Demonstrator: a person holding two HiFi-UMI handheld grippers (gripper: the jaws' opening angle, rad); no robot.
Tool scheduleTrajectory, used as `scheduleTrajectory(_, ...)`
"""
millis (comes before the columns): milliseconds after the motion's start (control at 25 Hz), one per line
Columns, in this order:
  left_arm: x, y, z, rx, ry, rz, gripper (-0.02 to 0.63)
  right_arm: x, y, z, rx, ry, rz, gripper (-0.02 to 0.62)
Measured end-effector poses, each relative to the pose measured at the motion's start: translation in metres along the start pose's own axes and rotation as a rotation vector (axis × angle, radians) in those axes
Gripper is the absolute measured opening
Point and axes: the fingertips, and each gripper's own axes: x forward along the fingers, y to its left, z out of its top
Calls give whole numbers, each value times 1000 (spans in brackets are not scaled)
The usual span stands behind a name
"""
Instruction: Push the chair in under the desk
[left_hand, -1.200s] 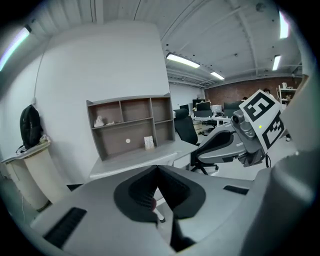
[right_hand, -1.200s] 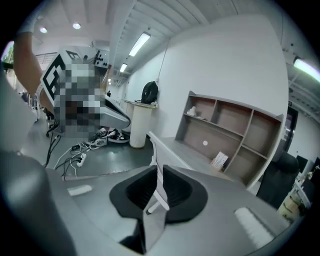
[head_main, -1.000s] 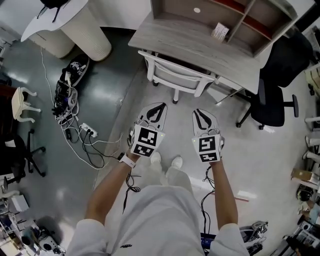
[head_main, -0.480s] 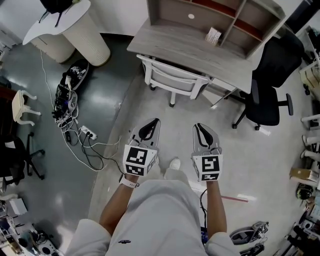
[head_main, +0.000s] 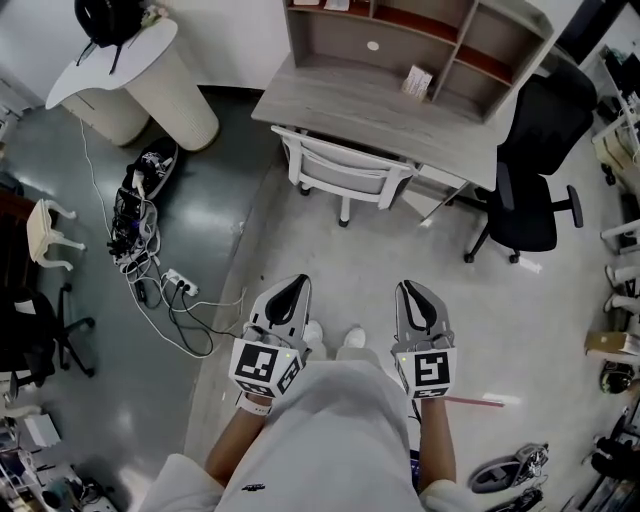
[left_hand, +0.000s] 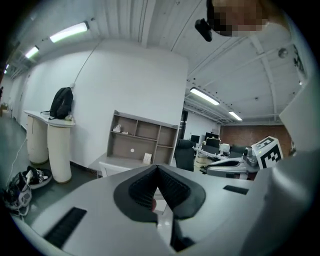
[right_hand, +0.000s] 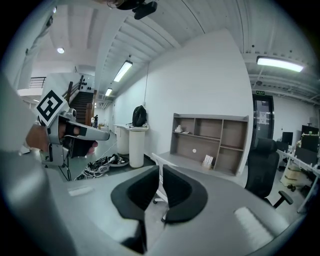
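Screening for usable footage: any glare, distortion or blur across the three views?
Head view: sharp, evenly lit, pale glare patches on the dark floor, desk slightly bowed. Left gripper view: heavy fisheye, black corners, background fairly sharp. Right gripper view: same fisheye, ceiling lamp blown out.

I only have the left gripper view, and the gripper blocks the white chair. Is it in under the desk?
Observer: In the head view the white chair has its back close against the front edge of the desk, with the seat mostly out of sight beneath the top.
Operator: Is either gripper touching it?
Observer: No. The left gripper and right gripper are both near the person, well apart from the chair.
Operator: And the right jaws?
Observer: Closing, with a narrow gap showing and nothing between them.
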Motion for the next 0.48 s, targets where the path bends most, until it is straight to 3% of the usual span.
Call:
scheduleTrajectory(320,-26,-14,14,113,-7,-21,6,-14,19,25,-23,-45,2,21)
scheduleTrajectory(480,-25,-15,19,114,-15,-21,6,-12,22,30,-32,-50,11,12)
